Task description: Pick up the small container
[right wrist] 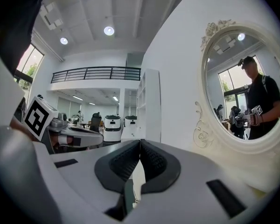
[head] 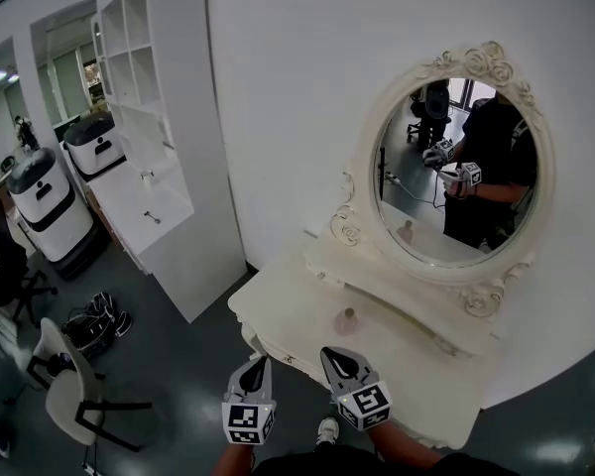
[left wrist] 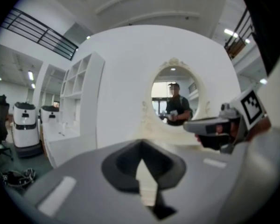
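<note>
A cream-white carved vanity worktop lies below and ahead of the right tool. A small, pale, bottle-shaped container stands upright on it, just beyond that tool's tips and clear of them. Further ahead, a raised back ledge carries an oval mirror in an ornate cream frame.
</note>
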The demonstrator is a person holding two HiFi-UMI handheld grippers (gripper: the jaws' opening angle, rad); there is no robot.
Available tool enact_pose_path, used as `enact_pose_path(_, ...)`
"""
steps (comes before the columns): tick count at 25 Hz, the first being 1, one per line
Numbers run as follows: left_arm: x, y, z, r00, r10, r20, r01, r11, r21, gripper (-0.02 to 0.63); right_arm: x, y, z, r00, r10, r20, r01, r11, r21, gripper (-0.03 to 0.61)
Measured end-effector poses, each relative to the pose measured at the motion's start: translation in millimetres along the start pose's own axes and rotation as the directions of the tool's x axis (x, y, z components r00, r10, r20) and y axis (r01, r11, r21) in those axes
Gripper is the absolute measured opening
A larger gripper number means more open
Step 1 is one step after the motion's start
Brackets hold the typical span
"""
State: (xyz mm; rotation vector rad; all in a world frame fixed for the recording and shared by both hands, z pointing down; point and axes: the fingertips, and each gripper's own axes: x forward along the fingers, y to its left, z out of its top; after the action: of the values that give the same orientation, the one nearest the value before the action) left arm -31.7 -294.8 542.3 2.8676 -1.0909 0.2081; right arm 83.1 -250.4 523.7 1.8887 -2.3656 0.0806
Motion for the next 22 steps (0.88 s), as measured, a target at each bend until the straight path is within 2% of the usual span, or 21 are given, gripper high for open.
enact_pose_path(3,22.0,4.1,-1.7,1.000,0.009,-0.016,-0.009,1.000,-0.007,0.006,11.8,-15.3,0.8,1.000,0.012,0.014,-0.012,1.000,0.005,0.006)
enact_pose_path(6,43.3,7.2,8.9,1.000,0.014,0.007,-0.014,0.999,-0.040,0.006,26.6,-31.1,5.1,0.999,0.033,0.024,-0.033,0.999,0.003,0.006)
enact_pose_path(13,87.2,6.9,23.4,0.999,0.047,0.002,-0.047,0.998,-0.030,0.006,44.4,-65.1,4.0,0.997,0.074,-0.003,-0.074,0.997,0.015,0.006)
enact_pose_path(19,106.8,7.6,21.1,0.999,0.048,-0.006,-0.048,0.996,-0.079,0.006,48.8,-88.6,-6.6,0.998,0.067,-0.014,-0.066,0.997,0.040,0.006)
enact_pose_path(22,114.6,7.3,18.6,0.999,0.035,-0.015,-0.036,0.996,-0.076,0.006,51.8,-96.1,-14.0,0.998,0.052,-0.031,-0.051,0.998,0.032,0.006)
